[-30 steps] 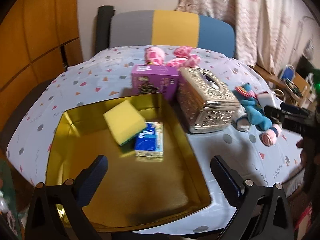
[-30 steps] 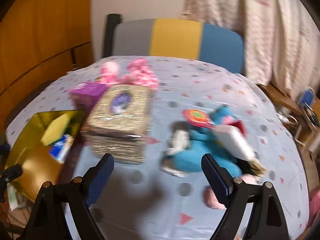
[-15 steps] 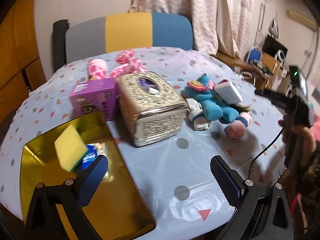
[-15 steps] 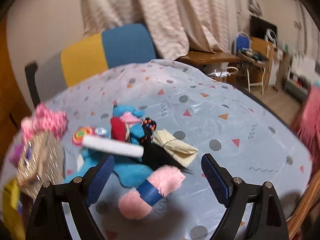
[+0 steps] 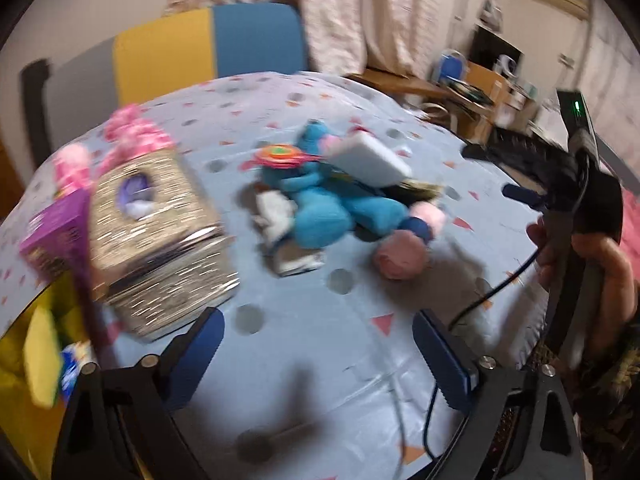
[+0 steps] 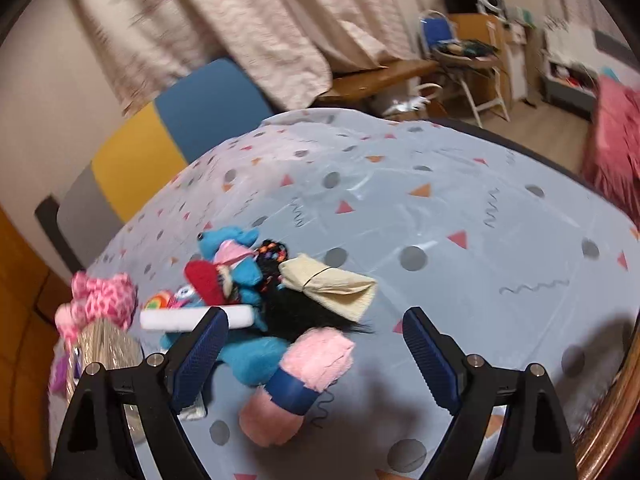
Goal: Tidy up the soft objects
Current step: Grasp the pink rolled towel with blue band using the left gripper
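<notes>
A pile of soft things lies mid-table: a blue plush toy [image 5: 332, 208] [image 6: 248, 352], a pink yarn skein [image 5: 400, 256] [image 6: 308, 368], a white sponge [image 5: 368, 156] [image 6: 192, 318], a cream cloth bundle [image 6: 332, 284] and black fur [image 6: 304, 312]. My left gripper [image 5: 318, 350] hangs short of the pile, its jaws closing with only tablecloth between them. My right gripper [image 6: 316, 340] is open just above the skein, which shows between its fingers without touching the pads. A pink plush [image 5: 132, 136] [image 6: 100, 300] lies behind the boxes.
A gold tissue box [image 5: 156, 236] [image 6: 104, 344] and a purple box [image 5: 56, 236] stand left of the pile. The gold tray [image 5: 16, 344] with a yellow sponge [image 5: 40, 360] is at far left. A hand [image 5: 600, 264] holds the other gripper at right. A chair stands behind.
Both views swung right, from the gold tray and tissue box to the toy pile. The right gripper rolled and came closer to the pink skein. The left fingers stand slightly closer together.
</notes>
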Demonstrator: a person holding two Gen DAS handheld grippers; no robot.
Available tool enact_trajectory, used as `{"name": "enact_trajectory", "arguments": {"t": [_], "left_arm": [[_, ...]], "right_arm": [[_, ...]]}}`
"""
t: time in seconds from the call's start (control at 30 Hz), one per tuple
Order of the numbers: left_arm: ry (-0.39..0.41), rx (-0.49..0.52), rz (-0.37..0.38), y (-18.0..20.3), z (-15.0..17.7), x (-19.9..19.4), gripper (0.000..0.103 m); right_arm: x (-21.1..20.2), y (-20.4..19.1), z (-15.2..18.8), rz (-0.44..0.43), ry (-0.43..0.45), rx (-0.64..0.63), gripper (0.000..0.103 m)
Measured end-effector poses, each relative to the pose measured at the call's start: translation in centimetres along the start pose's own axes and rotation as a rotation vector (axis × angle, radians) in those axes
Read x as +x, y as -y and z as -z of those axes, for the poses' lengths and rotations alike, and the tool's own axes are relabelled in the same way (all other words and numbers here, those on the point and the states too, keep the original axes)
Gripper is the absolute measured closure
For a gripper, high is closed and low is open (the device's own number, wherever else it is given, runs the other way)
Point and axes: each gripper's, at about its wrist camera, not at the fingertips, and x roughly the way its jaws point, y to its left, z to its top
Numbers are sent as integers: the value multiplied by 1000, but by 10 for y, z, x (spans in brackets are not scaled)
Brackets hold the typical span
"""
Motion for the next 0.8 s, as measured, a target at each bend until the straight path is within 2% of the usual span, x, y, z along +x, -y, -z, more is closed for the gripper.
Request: {"name": "enact_trajectory", "arguments": {"t": [0.03, 0.13, 0.37, 0.57, 0.67, 0.7, 0.73, 0.8], "left_arm": [[-7, 24, 14, 7, -3, 8, 21], [-49, 78, 68, 25, -13, 36, 34], [-74, 171, 168, 64, -35, 88, 37], [-98, 235, 179, 93, -50, 129, 35], [-120, 246, 155, 103, -50, 152, 37], [-128, 241, 152, 103, -49, 157, 60], [-144, 230, 152, 102, -48, 163, 66], [-145, 210, 150, 101, -44, 164, 69]], "right_arm": [[-1, 3, -1, -5, 2, 18, 12], [0, 9, -2, -28, -7, 51, 12], [1, 15, -3, -53, -14, 83, 12], [5, 24, -3, -76, -37, 141, 12], [7, 27, -3, -83, -45, 157, 12], [7, 26, -3, -84, -49, 156, 12], [9, 25, -3, -83, -55, 151, 12], [10, 24, -3, -89, -58, 142, 12]]}}
